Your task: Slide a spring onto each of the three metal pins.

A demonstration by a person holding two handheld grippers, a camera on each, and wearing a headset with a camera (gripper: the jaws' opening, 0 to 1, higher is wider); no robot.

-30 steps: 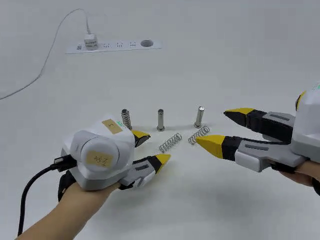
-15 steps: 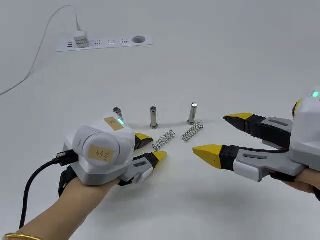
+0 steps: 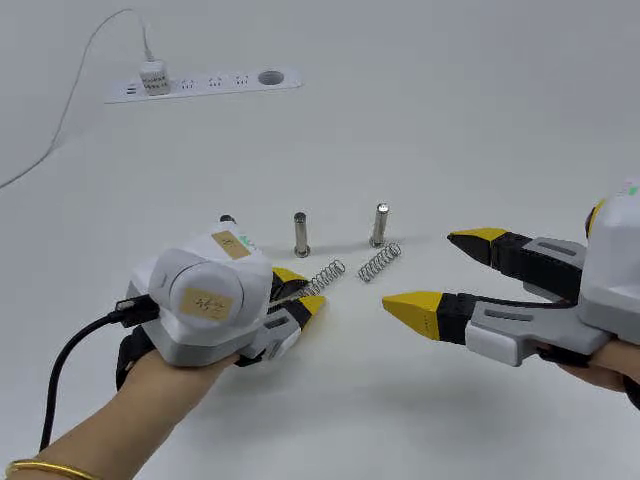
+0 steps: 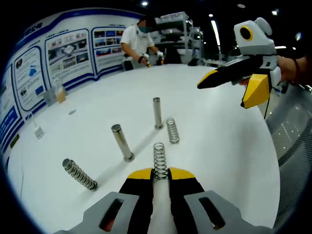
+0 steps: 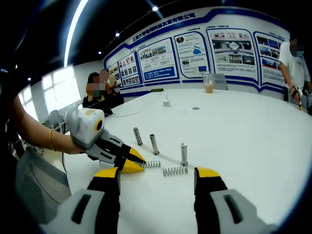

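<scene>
Three metal pins stand in a row on the white table. The left pin (image 4: 80, 174) wears a spring; in the head view its top (image 3: 228, 219) peeks over my left gripper. The middle pin (image 3: 300, 234) and the right pin (image 3: 380, 224) are bare. My left gripper (image 3: 300, 290) is shut on the near end of a loose spring (image 4: 159, 158) that lies pointing away from it. A second loose spring (image 3: 380, 262) lies beside the right pin's base. My right gripper (image 3: 440, 270) hovers open to the right of the springs, with nothing between its fingers.
A white power strip (image 3: 205, 85) with a plug and cable lies at the far side of the table. A cup (image 5: 209, 87) stands farther off. People sit and stand at the table's edges in the gripper views.
My left gripper has moved forward and shut on the end of the nearer loose spring. The right gripper has barely moved. The head camera has shifted a little.
</scene>
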